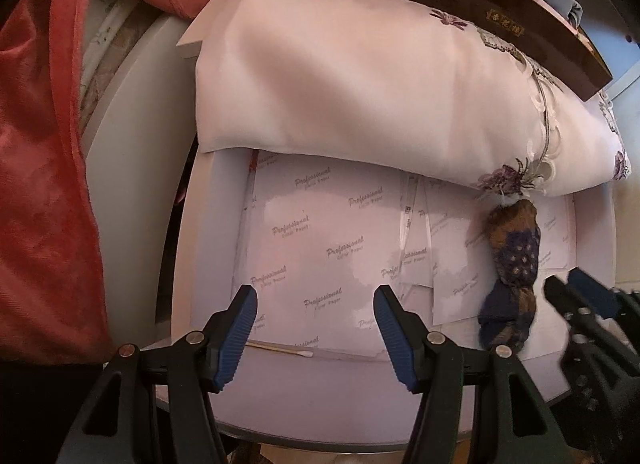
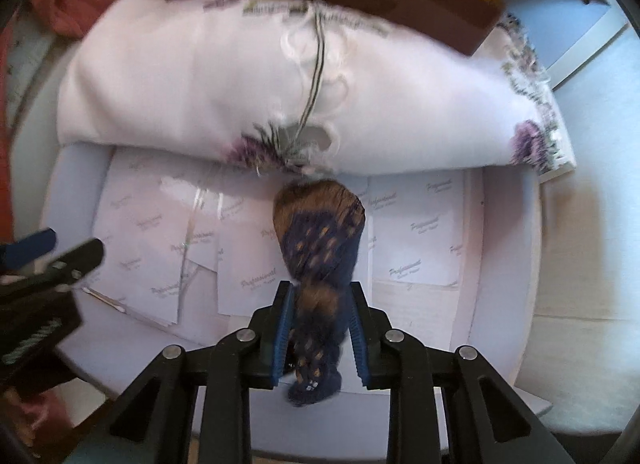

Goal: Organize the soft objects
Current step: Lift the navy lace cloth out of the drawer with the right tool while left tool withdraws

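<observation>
Here the biggest soft thing is the folded white embroidered cloth [image 1: 360, 76], lying across the far half of the white drawer [image 1: 200, 248], from about 10 to 2 o'clock in both wrist views, with a dark brown lacquered box [image 1: 472, 4] resting on its far edge. A red towel [image 1: 40, 184] hangs well off to 9 o'clock in the left view, outside the drawer. The drawer floor is lined with printed paper sheets [image 1: 320, 248], loose and overlapping, so anything dragged across them will likely ruck them up. The task's thing in hand is the rolled navy-and-brown scarf [image 2: 320, 240], lying lengthwise at the centre of the right view, its far brown end touching the cloth's front fold. The right claw [image 2: 322, 328] has its two blue pads set either side of the roll's near half; they look to be pressing it, but the blur leaves me unable to tell whether the grip is made. To do this well, I would squeeze around the thick middle so the roll stays wound, lift clear of the paper before moving, and mind the embroidery threads at the far end. The left claw [image 1: 316, 332] hovers spread wide and empty at 6 o'clock, above a cotton swab [image 1: 280, 350], free to pin the paper.
</observation>
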The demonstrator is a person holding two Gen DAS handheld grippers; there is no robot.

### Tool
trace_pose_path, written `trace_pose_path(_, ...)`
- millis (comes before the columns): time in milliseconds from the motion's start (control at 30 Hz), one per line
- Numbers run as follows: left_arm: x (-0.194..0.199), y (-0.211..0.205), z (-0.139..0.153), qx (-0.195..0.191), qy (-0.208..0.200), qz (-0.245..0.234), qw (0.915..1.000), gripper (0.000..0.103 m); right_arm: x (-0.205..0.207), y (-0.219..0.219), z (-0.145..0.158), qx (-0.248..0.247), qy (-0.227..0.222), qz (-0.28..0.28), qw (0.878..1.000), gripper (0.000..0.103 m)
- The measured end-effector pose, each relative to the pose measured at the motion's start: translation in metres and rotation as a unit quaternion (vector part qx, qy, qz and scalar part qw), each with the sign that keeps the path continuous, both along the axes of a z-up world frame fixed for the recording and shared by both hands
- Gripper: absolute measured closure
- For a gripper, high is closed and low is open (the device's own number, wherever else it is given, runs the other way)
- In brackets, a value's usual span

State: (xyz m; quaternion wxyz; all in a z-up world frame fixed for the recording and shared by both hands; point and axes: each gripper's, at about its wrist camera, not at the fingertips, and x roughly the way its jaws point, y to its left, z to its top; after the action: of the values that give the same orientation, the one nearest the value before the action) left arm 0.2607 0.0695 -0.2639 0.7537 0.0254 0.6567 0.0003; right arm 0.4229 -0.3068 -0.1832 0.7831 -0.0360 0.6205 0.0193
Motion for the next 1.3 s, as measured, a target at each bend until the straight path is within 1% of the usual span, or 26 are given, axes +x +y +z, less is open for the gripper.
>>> trace_pose_path(167, 0.001, -0.002, 0.001, 0.000, -0.003, -0.004, 1.0000, 0.041, 0.000, 0.000, 0.031, 0.011, -0.037, -0.006, 0.999, 0.079)
trace_pose_path(200, 0.001, -0.003, 0.001, 0.001, -0.003, -0.005, 1.0000, 0.041, -0.002, 0.001, 0.040, 0.014, -0.051, -0.008, 0.999, 0.079)
trace_pose_path(267, 0.002, -0.003, 0.002, 0.001, -0.004, -0.005, 1.0000, 0.041, -0.003, 0.000, 0.053, 0.015, -0.070, -0.009, 0.997, 0.088)
trace_pose_path(333, 0.002, -0.003, 0.003, 0.002, -0.005, -0.005, 1.0000, 0.041, -0.006, -0.004, 0.064, 0.016, -0.090, -0.010, 0.996, 0.092)
trace_pose_path(400, 0.002, -0.003, 0.005, 0.004, -0.005, -0.006, 1.0000, 0.041, -0.004, -0.005, 0.071, 0.018, -0.098, -0.009, 0.995, 0.094)
trace_pose_path(467, 0.001, -0.002, 0.006, 0.005, -0.005, -0.006, 1.0000, 0.041, 0.000, -0.012, 0.067, 0.030, -0.086, -0.022, 0.996, 0.093)
trace_pose_path(500, 0.001, -0.002, 0.006, 0.005, -0.005, -0.005, 1.0000, 0.041, 0.004, -0.023, 0.060, 0.059, -0.065, -0.042, 0.995, 0.093)
trace_pose_path(533, 0.001, -0.001, 0.005, 0.006, -0.005, -0.004, 1.0000, 0.041, 0.006, -0.029, 0.051, 0.083, -0.043, -0.050, 0.994, 0.092)
trace_pose_path(567, 0.002, -0.001, 0.005, 0.005, -0.005, -0.002, 1.0000, 0.041, 0.008, -0.035, 0.044, 0.099, -0.027, -0.059, 0.993, 0.092)
trace_pose_path(600, 0.002, -0.001, 0.005, 0.003, -0.004, 0.000, 1.0000, 0.041, 0.011, -0.041, 0.034, 0.106, -0.007, -0.067, 0.992, 0.089)
trace_pose_path(633, 0.002, -0.001, 0.005, 0.000, -0.003, 0.001, 1.0000, 0.042, 0.013, -0.045, 0.021, 0.114, 0.019, -0.080, 0.990, 0.079)
trace_pose_path(667, 0.002, -0.002, 0.004, -0.001, -0.003, -0.001, 1.0000, 0.042, 0.015, -0.048, 0.011, 0.120, 0.038, -0.088, 0.988, 0.066)
trace_pose_path(700, 0.002, -0.003, 0.004, 0.001, -0.003, -0.004, 1.0000, 0.042, 0.017, -0.048, 0.000, 0.121, 0.055, -0.092, 0.987, 0.062)
trace_pose_path(800, 0.000, -0.005, 0.003, 0.001, -0.004, -0.009, 0.9999, 0.042, 0.023, -0.038, -0.028, 0.116, 0.091, -0.087, 0.985, 0.061)
trace_pose_path(900, 0.000, -0.004, 0.002, 0.004, -0.002, -0.009, 1.0000, 0.042, 0.030, -0.024, -0.050, 0.084, 0.105, -0.067, 0.989, 0.061)
trace_pose_path(1000, 0.000, -0.003, -0.001, 0.006, 0.003, -0.007, 1.0000, 0.042, 0.033, -0.019, -0.061, 0.058, 0.113, -0.058, 0.990, 0.060)
trace_pose_path(1033, 0.001, -0.004, -0.002, 0.006, 0.005, -0.006, 0.9999, 0.042, 0.033, -0.018, -0.065, 0.050, 0.116, -0.051, 0.991, 0.062)
trace_pose_path(1067, 0.002, -0.004, -0.003, 0.007, 0.005, -0.007, 0.9999, 0.042, 0.033, -0.019, -0.068, 0.047, 0.120, -0.048, 0.991, 0.068)
trace_pose_path(1133, 0.002, -0.007, -0.005, 0.012, 0.006, -0.013, 0.9998, 0.042, 0.031, -0.020, -0.072, 0.041, 0.118, -0.042, 0.991, 0.073)
trace_pose_path(1167, 0.002, -0.008, -0.006, 0.014, 0.007, -0.015, 0.9998, 0.042, 0.029, -0.020, -0.070, 0.038, 0.114, -0.040, 0.992, 0.076)
trace_pose_path(1233, 0.002, -0.009, -0.007, 0.017, 0.007, -0.019, 0.9996, 0.042, 0.027, -0.018, -0.058, 0.021, 0.095, -0.027, 0.995, 0.078)
trace_pose_path(1300, 0.002, -0.009, -0.008, 0.018, 0.008, -0.018, 0.9996, 0.041, 0.024, -0.014, -0.036, 0.014, 0.064, -0.016, 0.998, 0.078)
